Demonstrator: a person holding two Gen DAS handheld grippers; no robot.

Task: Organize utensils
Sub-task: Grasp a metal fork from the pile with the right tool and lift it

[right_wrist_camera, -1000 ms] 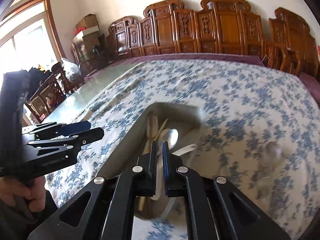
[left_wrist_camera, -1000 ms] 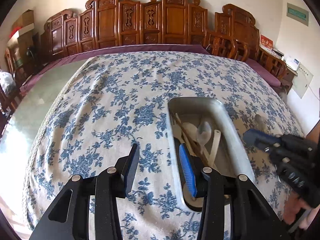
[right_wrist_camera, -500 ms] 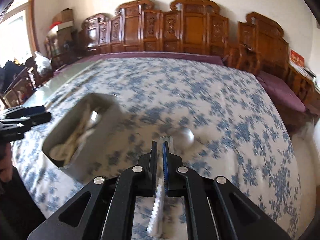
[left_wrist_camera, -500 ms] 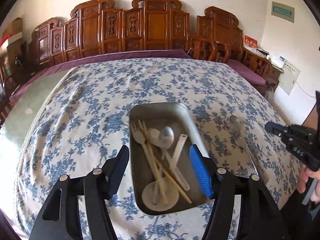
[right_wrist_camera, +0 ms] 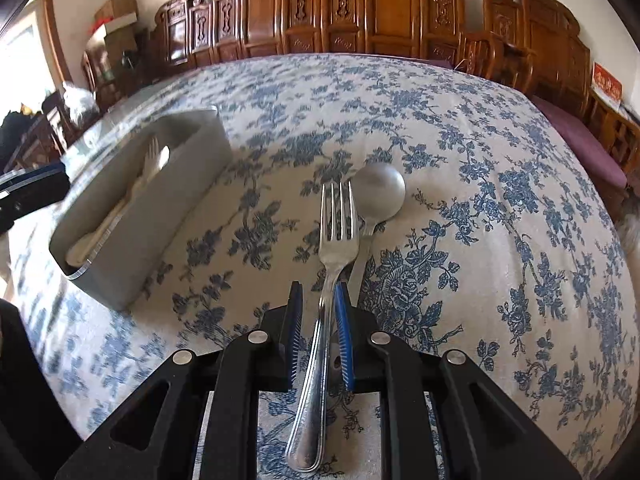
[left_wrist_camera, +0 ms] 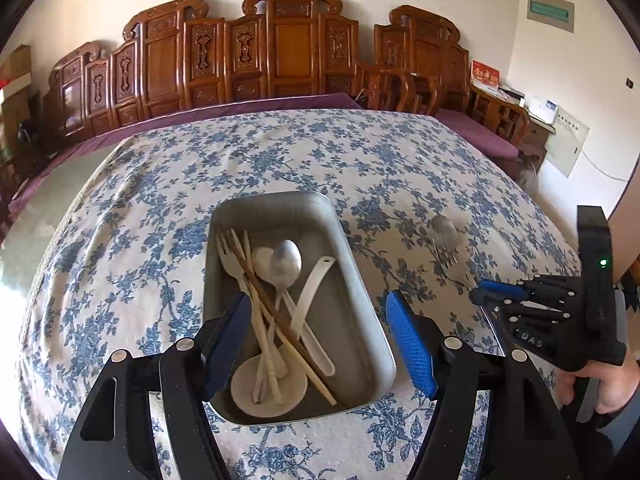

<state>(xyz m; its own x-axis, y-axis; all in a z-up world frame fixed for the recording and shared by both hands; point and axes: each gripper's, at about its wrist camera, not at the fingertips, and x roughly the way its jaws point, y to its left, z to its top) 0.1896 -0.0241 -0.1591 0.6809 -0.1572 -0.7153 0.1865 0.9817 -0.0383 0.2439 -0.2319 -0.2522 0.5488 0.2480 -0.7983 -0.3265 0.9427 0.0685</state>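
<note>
A grey metal tray point(left_wrist_camera: 352, 280) sits on the blue-flowered tablecloth and holds a metal spoon point(left_wrist_camera: 285, 268), pale forks, chopsticks point(left_wrist_camera: 280, 316), a white ladle and a small round dish point(left_wrist_camera: 244, 392). My left gripper point(left_wrist_camera: 316, 336) is open, its jaws standing either side of the tray's near end. In the right wrist view a metal fork point(right_wrist_camera: 330, 280) lies on the cloth with a metal spoon point(right_wrist_camera: 378, 196) just to its right. My right gripper point(right_wrist_camera: 318, 312) is open a little, its pads either side of the fork's handle. The tray point(right_wrist_camera: 176, 200) stands to its left.
A row of carved wooden chairs point(left_wrist_camera: 288, 52) stands along the far side of the table. The purple table edge point(left_wrist_camera: 472, 132) shows beyond the cloth at the back and right. My right gripper point(left_wrist_camera: 520, 300) shows at the right in the left wrist view.
My left gripper has moved right until it straddles the tray's near end. My right gripper left the tray, swung right to the fork and spoon on the cloth, and opened slightly around the fork's handle.
</note>
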